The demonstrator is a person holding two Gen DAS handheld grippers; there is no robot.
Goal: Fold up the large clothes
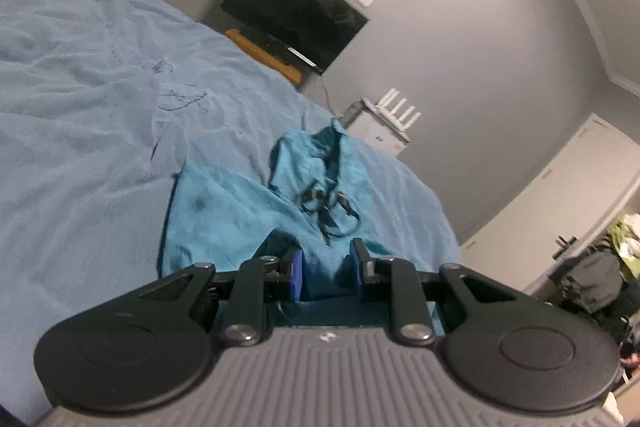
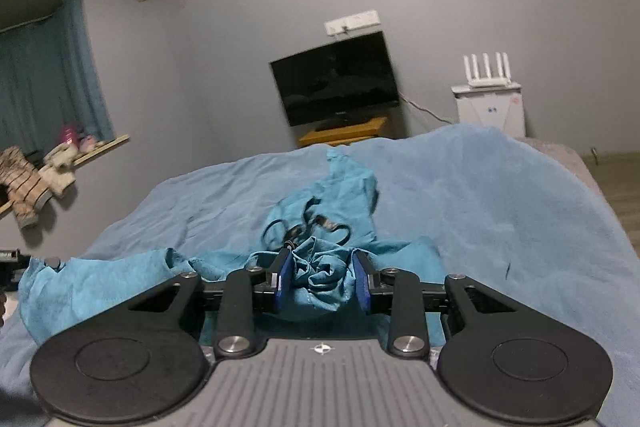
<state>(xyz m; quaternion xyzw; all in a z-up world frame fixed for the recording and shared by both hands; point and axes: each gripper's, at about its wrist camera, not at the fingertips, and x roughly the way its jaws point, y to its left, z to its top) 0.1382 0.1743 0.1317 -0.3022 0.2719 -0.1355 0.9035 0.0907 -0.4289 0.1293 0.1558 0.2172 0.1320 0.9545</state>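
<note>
Both handheld grippers grasp one teal cotton garment (image 2: 320, 275): the right gripper (image 2: 322, 277) has its jaws clenched on a bunched wad of cloth, while the left gripper (image 1: 326, 273) pinches a flatter edge, apparently to lift and spread it for folding. Beyond them the garment trails across the light-blue bed cover (image 1: 80, 87), black drawstrings (image 1: 328, 211) uppermost. A dark television (image 2: 336, 79) stands against the far wall.

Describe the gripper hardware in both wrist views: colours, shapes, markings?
Both match. The left gripper and right gripper have blue fingers on black bar linkages with silver pivot bolts. These fan out to two round black discs either side of a grey ribbed body, which has a small crosshair mark at its front edge. No cables, hands or sleeves visible.
</note>
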